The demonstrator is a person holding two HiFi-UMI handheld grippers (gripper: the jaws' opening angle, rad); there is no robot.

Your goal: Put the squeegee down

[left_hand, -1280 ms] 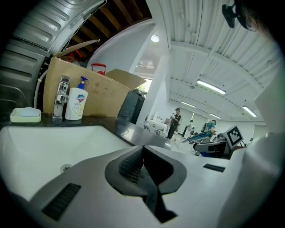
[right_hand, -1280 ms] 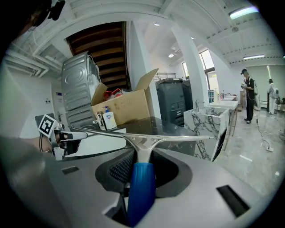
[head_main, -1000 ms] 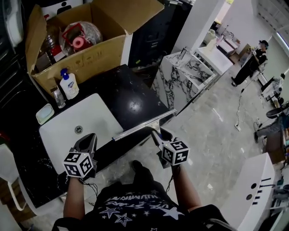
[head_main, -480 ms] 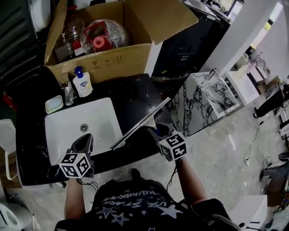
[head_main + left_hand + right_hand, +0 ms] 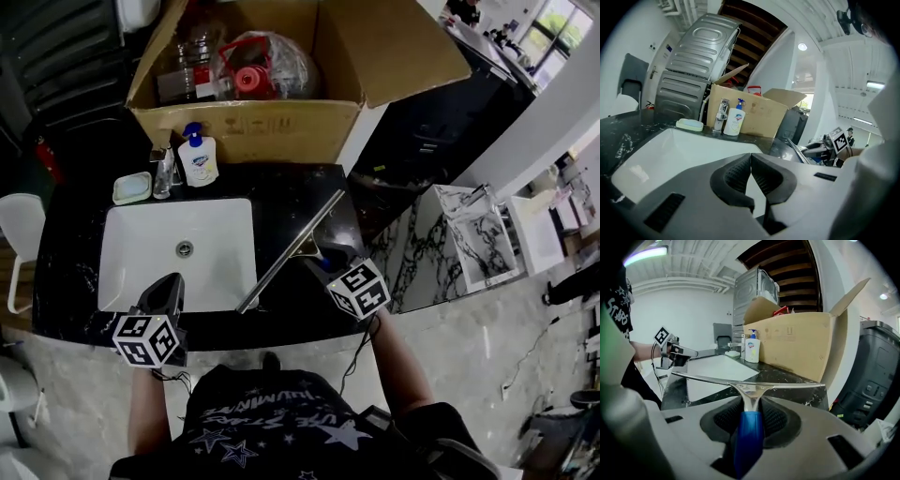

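The right tongs (image 5: pixel 750 417) are clenched on the blue handle of the squeegee (image 5: pixel 749 390), pads pressing both sides. Its metal blade runs crosswise ahead of them. In the head view the right tongs (image 5: pixel 322 262) sit at frame centre. The blade slants from upper right to lower left over the dark table (image 5: pixel 281 197), crossing the strip between the right rim of the sink (image 5: pixel 150 253) and the table's right edge. Whether the blade touches the surface cannot be told.

The left tongs (image 5: pixel 750 174) are clenched together on nothing, low at lower left (image 5: pixel 164 292) over the sink's front rim.

Bare table lies under and beyond the blade. At the back stand a soap bottle (image 5: pixel 200 159), a tap (image 5: pixel 164 173) and a soap dish (image 5: pixel 131 187), with a cardboard box (image 5: pixel 248 131) behind them.

Both forearms reach up from the bottom of the frame.
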